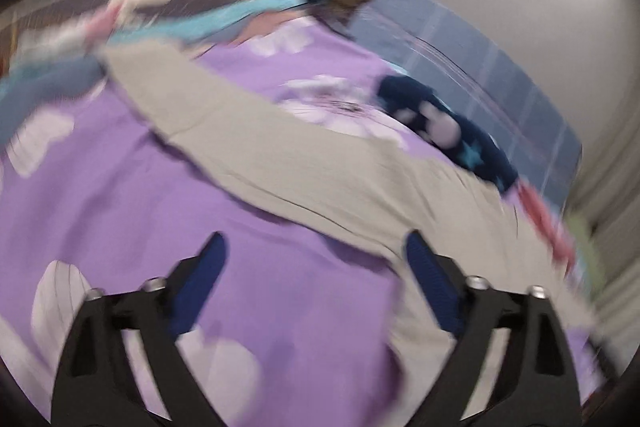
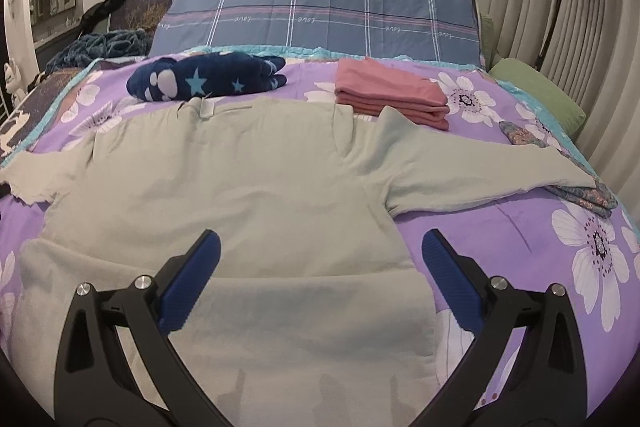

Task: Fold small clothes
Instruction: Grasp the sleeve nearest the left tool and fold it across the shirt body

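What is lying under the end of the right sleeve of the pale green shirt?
A folded patterned cloth lies under the end of the sleeve of the pale green shirt. Only its edges show; the rest is covered.

Right wrist view low over the foot edge of the bed (image 2: 500, 227), facing squarely toward the headboard pillow (image 2: 320, 7), left wrist view blurred, tilted, close above the bed's left side, both sharing the pale shirt (image 2: 248, 167) and navy star garment (image 2: 208, 77)

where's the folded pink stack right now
In the right wrist view the pink stack lies on the purple bedspread, upper right, just beyond the pale green shirt.
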`<state>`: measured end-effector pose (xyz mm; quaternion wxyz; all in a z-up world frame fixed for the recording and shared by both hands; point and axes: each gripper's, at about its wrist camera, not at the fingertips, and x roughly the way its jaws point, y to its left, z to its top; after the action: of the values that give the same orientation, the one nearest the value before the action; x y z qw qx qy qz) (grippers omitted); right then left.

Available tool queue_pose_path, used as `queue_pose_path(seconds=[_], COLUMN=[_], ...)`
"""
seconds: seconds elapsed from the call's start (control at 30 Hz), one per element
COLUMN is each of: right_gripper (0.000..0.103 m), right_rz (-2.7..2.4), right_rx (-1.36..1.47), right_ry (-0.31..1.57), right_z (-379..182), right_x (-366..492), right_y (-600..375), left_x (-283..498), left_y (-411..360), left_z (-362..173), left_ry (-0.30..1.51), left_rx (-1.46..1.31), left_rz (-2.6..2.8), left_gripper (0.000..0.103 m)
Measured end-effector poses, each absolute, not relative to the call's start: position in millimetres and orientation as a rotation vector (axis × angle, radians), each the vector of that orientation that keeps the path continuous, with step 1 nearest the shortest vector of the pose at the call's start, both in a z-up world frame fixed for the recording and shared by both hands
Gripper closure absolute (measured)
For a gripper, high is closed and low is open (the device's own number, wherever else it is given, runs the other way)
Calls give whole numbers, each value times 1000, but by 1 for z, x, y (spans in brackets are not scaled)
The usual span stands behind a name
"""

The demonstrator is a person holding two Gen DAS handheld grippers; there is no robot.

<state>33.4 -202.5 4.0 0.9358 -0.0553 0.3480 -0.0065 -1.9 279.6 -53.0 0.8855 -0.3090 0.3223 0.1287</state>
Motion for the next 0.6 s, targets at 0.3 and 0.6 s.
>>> queue_pose_path(seconds=[0.3, 0.6], right_gripper=[2, 2], right_rz=[-57, -61], right_rx=[-131, -149], right_ry=[748, 763], right_z=[-6, -11], right_x=[42, 54], right_y=[-204, -200], left_x=[20, 60], left_y=[394, 454], left_z=[-111, -91], left_ry=[629, 546], left_rx=[-1012, -913], left_rz=[353, 599], left_gripper=[41, 47])
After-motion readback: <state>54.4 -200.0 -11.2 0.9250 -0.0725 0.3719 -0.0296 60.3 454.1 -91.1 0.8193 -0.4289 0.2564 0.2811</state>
